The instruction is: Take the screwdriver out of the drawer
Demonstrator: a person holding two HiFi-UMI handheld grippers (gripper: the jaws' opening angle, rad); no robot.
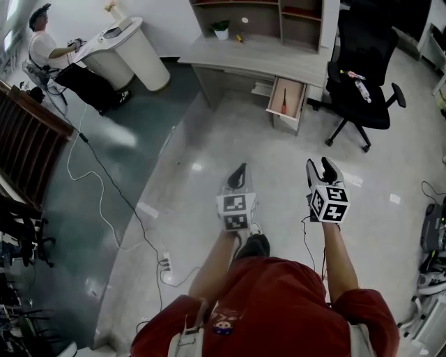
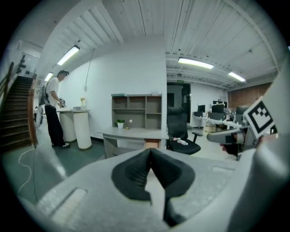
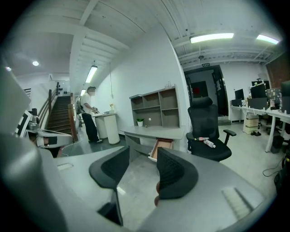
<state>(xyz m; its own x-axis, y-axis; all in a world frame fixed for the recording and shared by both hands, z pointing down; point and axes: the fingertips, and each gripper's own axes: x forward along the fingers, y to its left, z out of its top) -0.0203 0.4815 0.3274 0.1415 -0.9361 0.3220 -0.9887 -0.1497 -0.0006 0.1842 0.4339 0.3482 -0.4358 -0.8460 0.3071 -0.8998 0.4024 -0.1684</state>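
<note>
An open-plan office: ahead of the right gripper [image 1: 319,167] stands a grey desk [image 1: 258,52] with a shelf unit [image 1: 254,15] and a black swivel chair [image 1: 362,87]; farther to its right, workstations [image 3: 276,115] with monitors [image 3: 257,90] under ceiling strip lights [image 3: 218,37].

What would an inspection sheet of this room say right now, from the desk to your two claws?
Surface: grey desk, its drawer pulled open.
Job's things: red-handled screwdriver lying in the drawer, untouched.
Clutter: potted plant on the desk; bottle on the black chair.
Grippers: left claw shut, empty; right claw open, empty; both far from the desk.
Cables: white cable across the floor to a power strip.
Surroundings: person at a white counter; staircase.
</note>
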